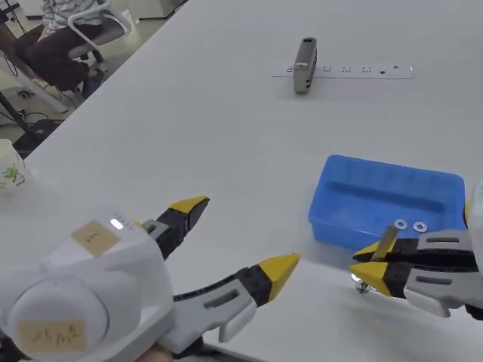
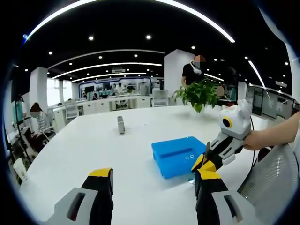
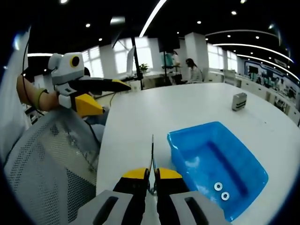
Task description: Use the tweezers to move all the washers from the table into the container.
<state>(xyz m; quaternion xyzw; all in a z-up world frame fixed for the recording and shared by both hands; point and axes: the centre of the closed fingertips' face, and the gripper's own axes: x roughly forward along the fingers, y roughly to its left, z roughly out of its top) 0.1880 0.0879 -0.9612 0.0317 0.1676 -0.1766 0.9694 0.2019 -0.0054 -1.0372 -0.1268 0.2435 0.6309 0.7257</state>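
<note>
The tweezers [image 1: 387,240] are pinched between the pressed-together jaws of the right gripper [image 1: 370,262], just beside the near wall of the container [image 1: 355,188]. Their long axis runs across the jaws, not along them. The upper end rises as a thin strip toward the container's near rim, and the lower end appears to drop to the table [image 1: 226,128]. Whether the tweezer tips themselves are spread or closed cannot be told. At that lower end, on the table just in front of the container, lies a small bright item [image 1: 361,285]. It may be a washer or the tweezer tips, but it is too small to identify. Two washers [image 1: 400,224] lie flat inside the container, side by side near its near wall; they are small silver rings with a dark centre hole. The left gripper [image 1: 235,234] hovers with jaws spread wide and empty, well apart from the container on its left. The right gripper is the nearer one, so the coming move likely turns on a short lift over the near wall.
</note>
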